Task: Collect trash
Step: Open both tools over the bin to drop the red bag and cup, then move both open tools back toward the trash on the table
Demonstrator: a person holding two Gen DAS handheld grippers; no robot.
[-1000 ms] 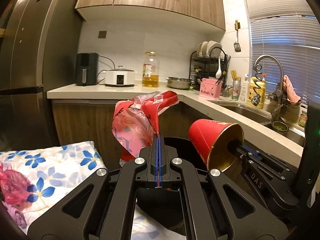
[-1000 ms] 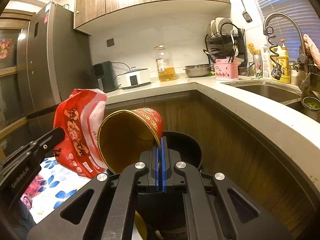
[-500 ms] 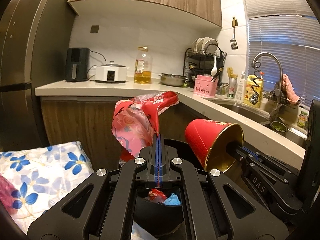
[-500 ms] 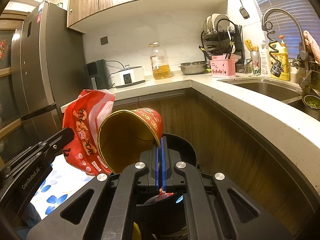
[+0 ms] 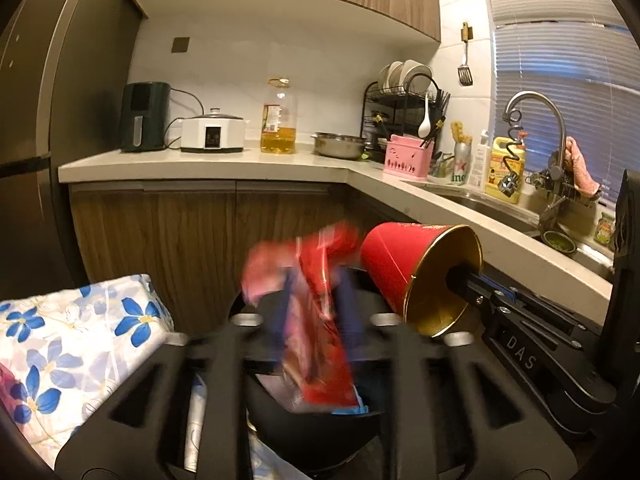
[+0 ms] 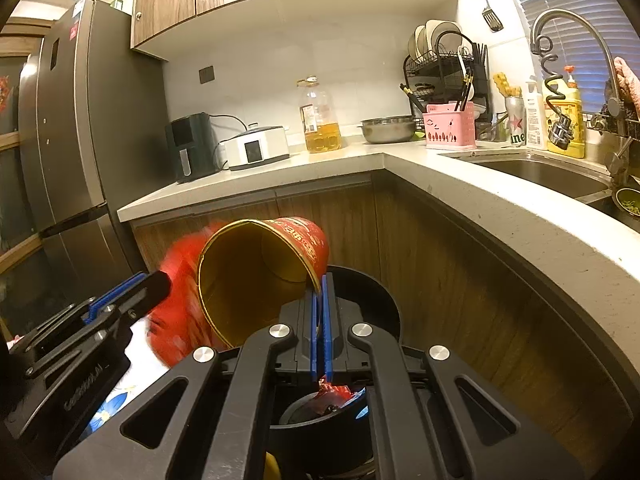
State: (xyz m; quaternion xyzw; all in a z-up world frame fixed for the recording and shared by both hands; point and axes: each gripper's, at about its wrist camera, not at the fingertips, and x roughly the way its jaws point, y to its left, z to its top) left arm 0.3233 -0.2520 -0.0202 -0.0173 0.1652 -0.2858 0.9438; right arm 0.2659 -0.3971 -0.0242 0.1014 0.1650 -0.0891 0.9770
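A crumpled red snack wrapper (image 5: 320,320) blurs as it drops between the spread fingers of my left gripper (image 5: 314,300), whose jaws are opening; the pads no longer press on it. It hangs just over the black trash bin (image 5: 312,424), which holds other scraps. My right gripper (image 6: 320,280) is shut on the rim of a red paper cup (image 6: 256,276) with a gold inside, tipped on its side above the bin (image 6: 384,300). In the right wrist view the wrapper (image 6: 176,320) shows behind the cup, next to the left gripper (image 6: 148,286).
A cloth with blue flowers (image 5: 80,340) lies left of the bin. Wooden cabinet fronts (image 5: 180,240) and the L-shaped counter (image 5: 240,160) stand close behind and to the right. A dark fridge (image 6: 72,160) rises at left; the sink (image 6: 540,172) is at right.
The left jaws have parted and the red wrapper has slipped down from them towards the bin. Both grippers have come closer over the bin. The cup stays gripped.
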